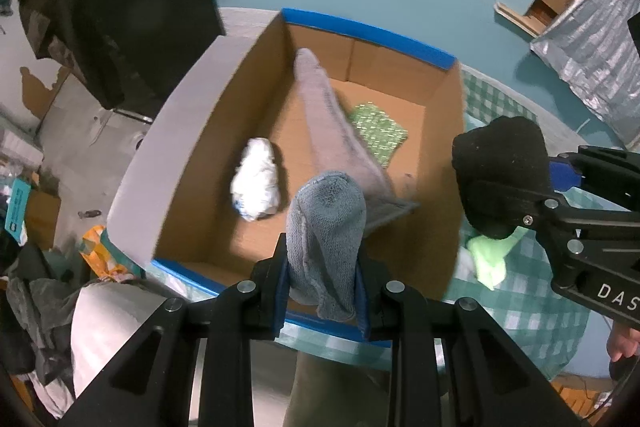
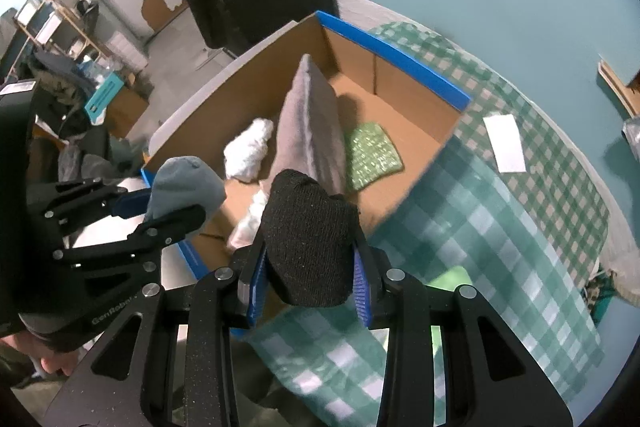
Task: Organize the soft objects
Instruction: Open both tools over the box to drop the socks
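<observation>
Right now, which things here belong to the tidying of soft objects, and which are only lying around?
Belong to the job:
- grey-blue sock, clamped in the left gripper
- black sock, clamped in the right gripper
- cardboard box
- grey cloth, white bundle, green pad inside it
- light green cloth

Lying about:
- white paper
- checked tablecloth

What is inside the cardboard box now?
Inside the cardboard box lie a long grey cloth, a white bundle and a green patterned pad. The grey cloth covers part of the pad and floor, so anything beneath it is hidden.
</observation>
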{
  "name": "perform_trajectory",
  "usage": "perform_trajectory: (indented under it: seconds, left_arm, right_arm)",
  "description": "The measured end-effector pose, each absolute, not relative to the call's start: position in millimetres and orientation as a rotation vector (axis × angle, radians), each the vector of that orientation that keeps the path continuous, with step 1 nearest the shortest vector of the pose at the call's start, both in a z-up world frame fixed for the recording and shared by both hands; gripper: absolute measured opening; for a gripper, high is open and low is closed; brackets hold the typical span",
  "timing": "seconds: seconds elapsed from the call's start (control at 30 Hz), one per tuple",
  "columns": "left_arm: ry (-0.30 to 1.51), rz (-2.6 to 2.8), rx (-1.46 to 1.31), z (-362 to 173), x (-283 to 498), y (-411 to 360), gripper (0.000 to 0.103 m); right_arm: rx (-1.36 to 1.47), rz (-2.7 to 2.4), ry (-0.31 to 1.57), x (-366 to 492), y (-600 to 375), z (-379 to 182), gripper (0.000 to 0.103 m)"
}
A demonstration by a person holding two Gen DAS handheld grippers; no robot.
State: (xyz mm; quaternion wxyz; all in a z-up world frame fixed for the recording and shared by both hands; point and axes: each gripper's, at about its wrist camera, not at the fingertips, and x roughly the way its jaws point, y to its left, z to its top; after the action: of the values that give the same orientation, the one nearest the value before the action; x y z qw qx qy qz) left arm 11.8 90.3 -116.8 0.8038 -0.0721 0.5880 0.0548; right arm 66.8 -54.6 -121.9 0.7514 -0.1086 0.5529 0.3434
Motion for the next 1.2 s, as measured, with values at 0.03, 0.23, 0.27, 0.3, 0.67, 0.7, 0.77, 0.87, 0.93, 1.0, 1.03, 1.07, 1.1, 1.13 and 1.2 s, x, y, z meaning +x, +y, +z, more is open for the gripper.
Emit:
perform_trajectory:
  seconds: [0.03,0.23,0.27,0.3,0.67,0.7,0.77,0.87,0.93,1.0,1.03,1.07,1.1,1.13,1.2]
  left_arm:
    - [1.262,0.123,-0.155,-117.9,12.9,93.6,0.027]
    - [1.283,0.146,-0.157,-125.4,18.8,113.2,0.027]
    - [1.288,0.149,-0.152,-126.8,20.2,115.3,0.027]
    - [1.290,0.150,-0.149,-128.3,21.1,117.8,0.027]
    - [1.325,0.175,-0.135,-144.2,32.2,129.3,0.039]
    - [1.326,0.177,-0.136,-145.0,32.8,130.0,0.041]
    - [1.330,0.182,-0.138,-146.8,32.7,130.8,0.043]
    - [1.322,0.188,-0.129,-146.4,30.4,129.6,0.050]
    - [1.322,0.190,-0.127,-145.0,27.2,128.0,0.051]
    - [1.317,0.196,-0.132,-143.3,24.8,127.1,0.051]
    - [1.312,0.197,-0.134,-141.6,23.0,126.1,0.052]
    - [1.309,0.196,-0.133,-139.9,21.5,124.7,0.053]
    - [1.307,0.196,-0.134,-138.8,21.0,124.3,0.054]
    - [1.304,0.196,-0.138,-136.8,19.5,123.2,0.054]
    - [1.298,0.194,-0.144,-133.8,17.1,121.2,0.055]
  right_arm:
    - [-0.239,0.751,1.208,67.2,-51.7,-122.1,0.034]
    - [-0.253,0.750,1.218,74.1,-26.8,-126.6,0.034]
    - [-0.256,0.748,1.219,75.3,-25.1,-127.5,0.034]
    - [-0.260,0.745,1.220,76.5,-21.8,-129.0,0.034]
    - [-0.255,0.697,1.238,92.7,-3.9,-143.1,0.042]
    - [-0.265,0.691,1.244,94.0,-2.4,-144.2,0.042]
    - [-0.279,0.682,1.248,95.1,-1.7,-144.8,0.055]
    - [-0.283,0.678,1.220,92.7,-3.8,-139.0,0.063]
    - [-0.284,0.677,1.215,91.4,-5.7,-137.0,0.066]
    - [-0.284,0.676,1.211,90.1,-7.9,-135.2,0.066]
    - [-0.284,0.673,1.211,89.4,-9.2,-134.6,0.067]
    - [-0.283,0.671,1.211,89.7,-9.8,-134.8,0.067]
    - [-0.279,0.670,1.209,88.5,-11.5,-133.4,0.067]
    - [-0.277,0.671,1.209,88.6,-12.4,-133.5,0.067]
    - [-0.271,0.670,1.205,87.0,-15.6,-131.3,0.067]
